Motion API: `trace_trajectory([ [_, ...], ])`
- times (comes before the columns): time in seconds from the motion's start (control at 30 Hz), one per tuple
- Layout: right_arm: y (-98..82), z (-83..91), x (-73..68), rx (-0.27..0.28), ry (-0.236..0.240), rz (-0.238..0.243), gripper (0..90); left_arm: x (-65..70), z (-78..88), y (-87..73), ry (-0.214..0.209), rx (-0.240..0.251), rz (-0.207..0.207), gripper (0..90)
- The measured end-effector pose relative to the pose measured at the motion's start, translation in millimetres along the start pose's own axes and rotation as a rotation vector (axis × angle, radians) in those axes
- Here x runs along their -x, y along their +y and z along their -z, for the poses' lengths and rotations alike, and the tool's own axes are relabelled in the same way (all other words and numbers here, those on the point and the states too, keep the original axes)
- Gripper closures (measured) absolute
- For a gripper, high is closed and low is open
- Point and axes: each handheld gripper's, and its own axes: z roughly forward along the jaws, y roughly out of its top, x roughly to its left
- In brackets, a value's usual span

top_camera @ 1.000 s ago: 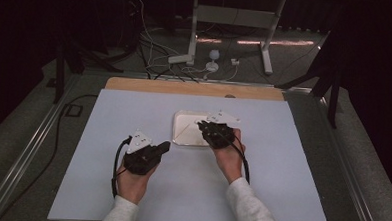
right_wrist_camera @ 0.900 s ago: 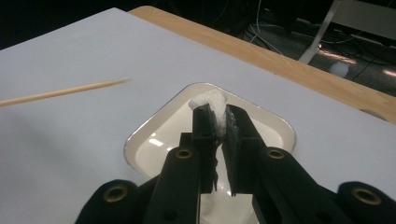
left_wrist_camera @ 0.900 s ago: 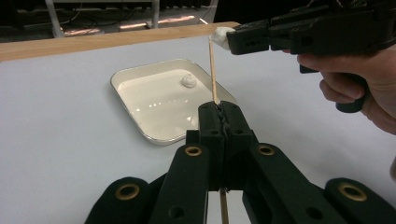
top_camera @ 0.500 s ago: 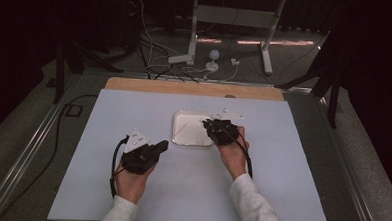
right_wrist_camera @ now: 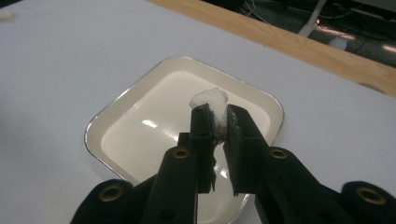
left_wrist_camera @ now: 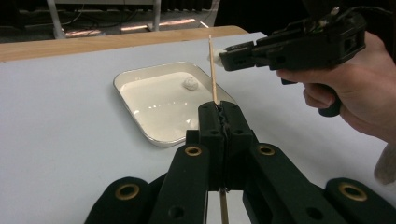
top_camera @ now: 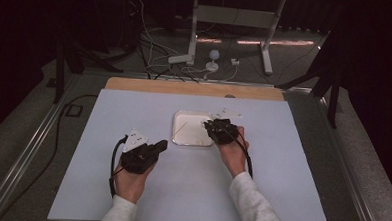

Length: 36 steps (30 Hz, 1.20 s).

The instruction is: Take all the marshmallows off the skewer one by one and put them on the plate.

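My left gripper (left_wrist_camera: 219,109) is shut on a thin wooden stick (left_wrist_camera: 213,70) that points up and away over a white tray (left_wrist_camera: 140,100). My right gripper (right_wrist_camera: 218,116) is shut on a small white soft lump (right_wrist_camera: 212,100), held above the tray (right_wrist_camera: 154,135). In the left gripper view the right gripper (left_wrist_camera: 223,56) holds that lump (left_wrist_camera: 215,50) right beside the stick's upper end. A second white lump (left_wrist_camera: 190,83) lies in the tray. From the high view, the left gripper (top_camera: 160,145) is left of the tray (top_camera: 182,139) and the right gripper (top_camera: 207,125) is at its right edge.
The tray sits mid-table on a pale blue-white mat (top_camera: 108,116). A wooden table strip (top_camera: 185,87) runs along the far edge. Cables and a metal stand (top_camera: 198,20) lie on the floor beyond. Metal rails (top_camera: 27,153) flank the table.
Both hands have shifted only slightly. The right gripper stays at the tray's right edge with the lump; the left gripper keeps the stick.
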Motion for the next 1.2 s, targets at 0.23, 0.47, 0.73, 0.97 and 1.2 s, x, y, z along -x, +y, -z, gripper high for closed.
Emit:
trace_trajectory([
  [0.23, -5.7, -8.4, 3.7, -0.037, -0.007, -0.007, 81.3, -1.0, 0.6, 0.2, 0.001, 0.003, 0.003, 90.0],
  [0.47, -12.8, -17.2, 4.5, -0.077, -0.001, -0.02, 81.0, -1.3, 1.5, 0.7, 0.0, 0.005, 0.003, 90.0],
  [0.73, -20.3, -26.4, 5.7, -0.131, 0.024, -0.035, 62.7, -2.5, 1.5, 0.3, 0.003, 0.006, 0.009, 90.0],
  [0.97, -19.1, -20.6, 8.0, -0.069, 0.036, -0.086, 28.8, -1.3, 1.4, 1.2, 0.005, 0.011, 0.014, 90.0],
  [1.2, -16.2, -4.5, 5.9, -0.034, 0.109, -0.109, 7.8, 1.0, 0.8, 8.4, 0.009, 0.022, 0.009, 90.0],
])
